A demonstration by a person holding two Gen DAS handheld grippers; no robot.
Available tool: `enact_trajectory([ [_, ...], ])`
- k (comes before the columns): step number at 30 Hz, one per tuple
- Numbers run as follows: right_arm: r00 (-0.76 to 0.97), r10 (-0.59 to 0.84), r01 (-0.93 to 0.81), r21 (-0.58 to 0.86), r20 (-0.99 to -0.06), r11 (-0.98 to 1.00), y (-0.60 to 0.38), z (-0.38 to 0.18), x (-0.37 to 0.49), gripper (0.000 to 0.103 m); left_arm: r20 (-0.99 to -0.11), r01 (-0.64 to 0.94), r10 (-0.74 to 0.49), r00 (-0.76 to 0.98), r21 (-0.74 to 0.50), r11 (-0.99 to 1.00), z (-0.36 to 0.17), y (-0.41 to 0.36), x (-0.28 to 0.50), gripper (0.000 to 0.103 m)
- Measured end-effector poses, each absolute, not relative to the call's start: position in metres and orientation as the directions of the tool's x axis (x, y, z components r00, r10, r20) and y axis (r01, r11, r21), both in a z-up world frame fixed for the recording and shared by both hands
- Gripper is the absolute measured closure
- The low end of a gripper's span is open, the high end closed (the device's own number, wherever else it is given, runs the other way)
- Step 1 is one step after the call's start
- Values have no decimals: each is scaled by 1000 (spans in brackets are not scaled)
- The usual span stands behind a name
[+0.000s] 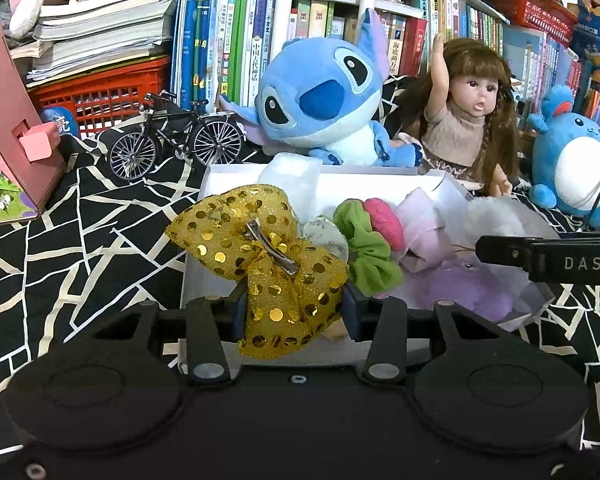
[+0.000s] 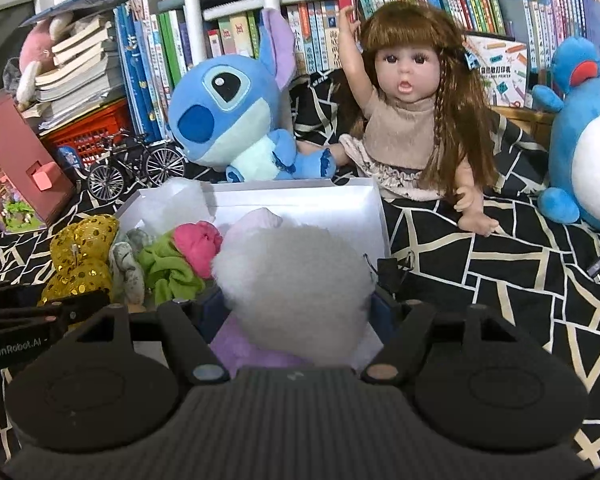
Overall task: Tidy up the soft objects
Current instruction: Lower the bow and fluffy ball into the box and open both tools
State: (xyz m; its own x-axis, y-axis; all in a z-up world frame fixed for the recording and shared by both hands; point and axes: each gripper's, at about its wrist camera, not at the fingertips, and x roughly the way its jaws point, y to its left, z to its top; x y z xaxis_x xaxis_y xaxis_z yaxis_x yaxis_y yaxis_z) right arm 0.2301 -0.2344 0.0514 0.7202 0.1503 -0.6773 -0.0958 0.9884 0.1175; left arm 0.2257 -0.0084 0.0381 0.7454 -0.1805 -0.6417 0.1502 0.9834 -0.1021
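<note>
Two hand-held grippers are gripping: left [image 1: 294, 312] clamping the gold bow [image 1: 260, 256], right [image 2: 300, 312] squeezing the grey pompom [image 2: 296, 284], both hovering over the white box [image 2: 300, 196]; next, lowering and releasing inside.

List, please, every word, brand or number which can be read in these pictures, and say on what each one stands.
"DAS": on the right gripper, seen from the left wrist; the letters run on past the frame edge.
"GenRobot.AI": on the left gripper, seen from the right wrist.
Book spines on the shelf: Chinese titles, too small to read surely.
</note>
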Motion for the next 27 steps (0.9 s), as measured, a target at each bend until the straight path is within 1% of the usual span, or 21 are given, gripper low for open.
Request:
enact_trajectory([
  [5, 709, 158, -84, 141, -687, 986, -234, 45, 237, 29, -643, 147, -177, 745, -101, 984, 34, -10, 231, 60],
  [19, 698, 156, -83, 137, -699, 987, -226, 35, 252, 29, -653, 134, -172, 738, -108, 985, 20, -10, 244, 57],
  [27, 700, 162, -67, 162, -695, 984, -228, 32, 252, 26, -653, 129, -185, 734, -133, 983, 17, -9, 246, 49],
])
